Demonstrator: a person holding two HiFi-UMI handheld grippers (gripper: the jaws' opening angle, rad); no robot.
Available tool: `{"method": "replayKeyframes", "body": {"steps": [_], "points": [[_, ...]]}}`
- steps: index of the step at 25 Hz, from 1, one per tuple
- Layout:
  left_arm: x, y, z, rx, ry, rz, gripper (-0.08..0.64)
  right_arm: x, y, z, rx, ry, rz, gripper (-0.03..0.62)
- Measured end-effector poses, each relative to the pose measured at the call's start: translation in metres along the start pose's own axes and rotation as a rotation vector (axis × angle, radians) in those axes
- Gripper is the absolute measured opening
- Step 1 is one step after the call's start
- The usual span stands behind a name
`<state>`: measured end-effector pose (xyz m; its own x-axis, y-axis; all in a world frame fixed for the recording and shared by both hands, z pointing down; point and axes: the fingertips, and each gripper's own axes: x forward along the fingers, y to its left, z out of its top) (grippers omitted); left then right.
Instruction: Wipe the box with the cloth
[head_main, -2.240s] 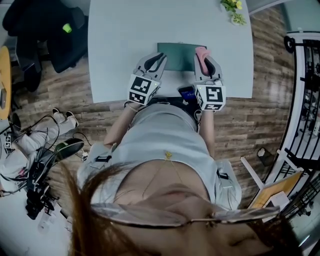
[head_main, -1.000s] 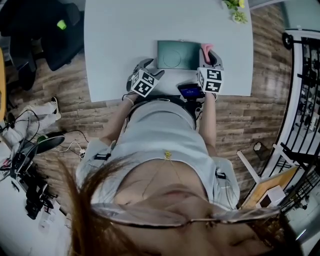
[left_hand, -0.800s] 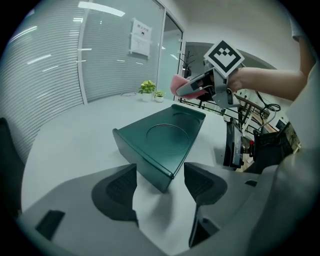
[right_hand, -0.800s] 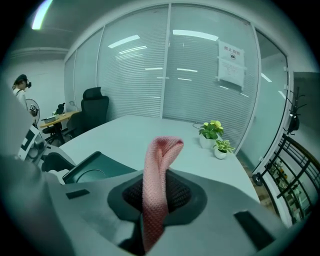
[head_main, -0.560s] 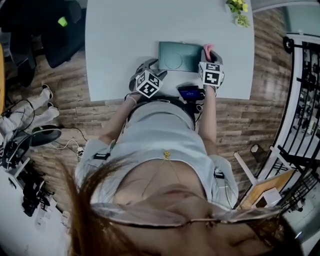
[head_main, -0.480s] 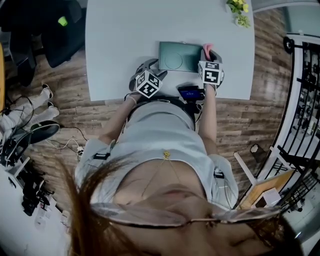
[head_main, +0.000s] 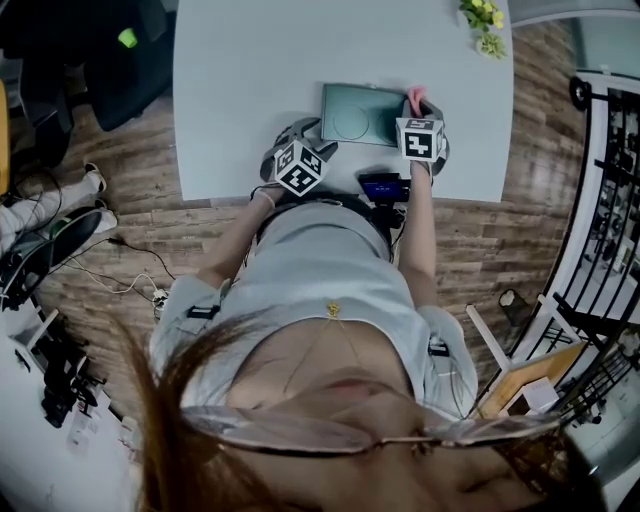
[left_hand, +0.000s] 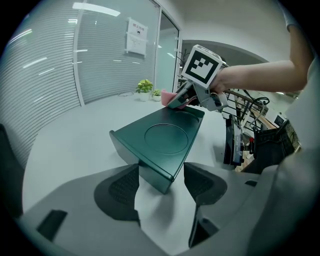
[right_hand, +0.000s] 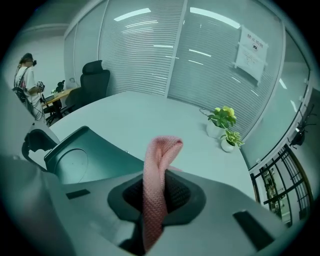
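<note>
- Left gripper – jaws apart, with the near corner of the flat dark-green box between them, on the pale grey desk.
- Right gripper clamped on the pink knitted cloth – at the box's right edge.

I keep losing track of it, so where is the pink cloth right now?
In the head view the pink cloth is right of centre on the table, pinched in the right tool by the right edge of the green box.
</note>
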<state>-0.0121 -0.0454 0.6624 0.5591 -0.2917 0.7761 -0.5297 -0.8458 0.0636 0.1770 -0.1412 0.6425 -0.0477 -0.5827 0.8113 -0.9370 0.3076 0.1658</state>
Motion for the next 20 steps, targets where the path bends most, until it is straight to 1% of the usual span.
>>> {"method": "replayKeyframes", "body": {"steps": [4, 9, 14, 20], "points": [[-0.001, 0.0, 0.0, 0.002, 0.002, 0.0, 0.298, 0.0, 0.001, -0.001, 0.02, -0.002, 0.008, 0.046], [-0.001, 0.0, 0.0, 0.007, 0.006, -0.005, 0.298, 0.001, 0.004, 0.002, 0.042, -0.007, 0.046, 0.046], [-0.001, -0.001, 0.001, 0.011, 0.012, -0.008, 0.298, 0.001, 0.01, 0.004, 0.039, 0.002, 0.066, 0.046], [-0.001, 0.0, 0.0, 0.015, 0.014, -0.007, 0.298, 0.002, 0.019, 0.007, 0.01, 0.012, 0.087, 0.044]]}}
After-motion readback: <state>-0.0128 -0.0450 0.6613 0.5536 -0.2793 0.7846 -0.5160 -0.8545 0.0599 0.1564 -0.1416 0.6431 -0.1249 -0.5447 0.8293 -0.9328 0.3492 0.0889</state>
